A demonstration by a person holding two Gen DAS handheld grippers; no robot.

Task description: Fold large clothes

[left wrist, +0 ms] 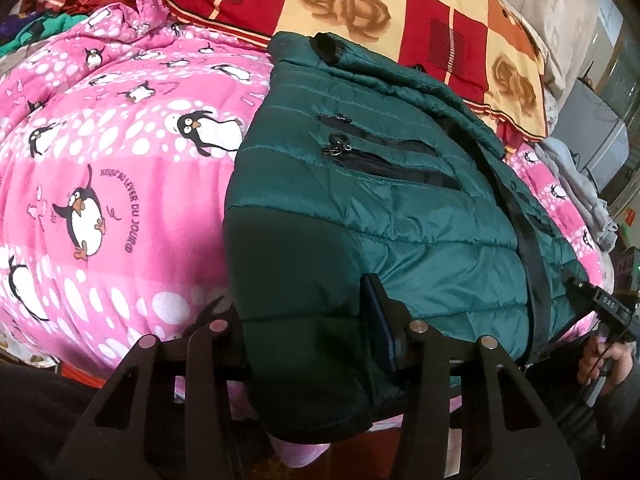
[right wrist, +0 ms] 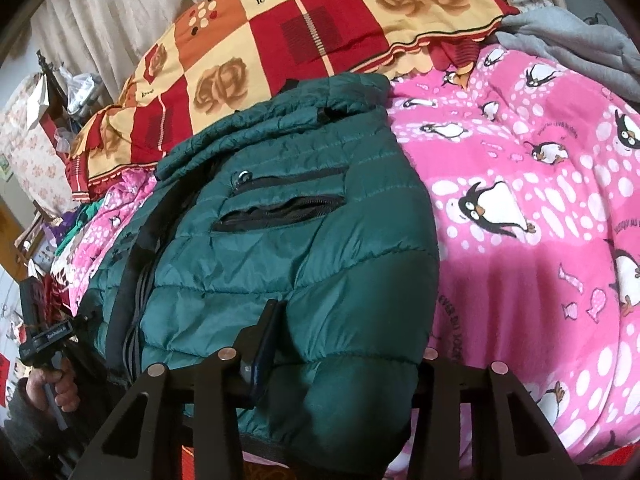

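A pink penguin-print quilt covers the bed and spreads wide to either side of the work, with plenty of bare cloth left and right. Behind it a red and yellow checked blanket lies along the far side, its scalloped hem touching the top of the green jacket. A grey garment is heaped at the far right corner of the bed.

The jacket, quilted and dark green, lies lengthwise in the middle of the quilt, its near hem hanging over the bed's front edge. Its black zipped pocket faces up and gapes open.

The left hand-held gripper is closed on the jacket's near left hem corner, with padded cloth bunched between its fingers; one finger is buried under the fabric. The right hand-held gripper pinches the near right corner the same way, its far finger hidden by the cloth.

From each camera the other tool shows only at the frame's edge, cut off, with the person's hand wrapped round its handle. The room beyond the bed is too warped and cluttered to make out.
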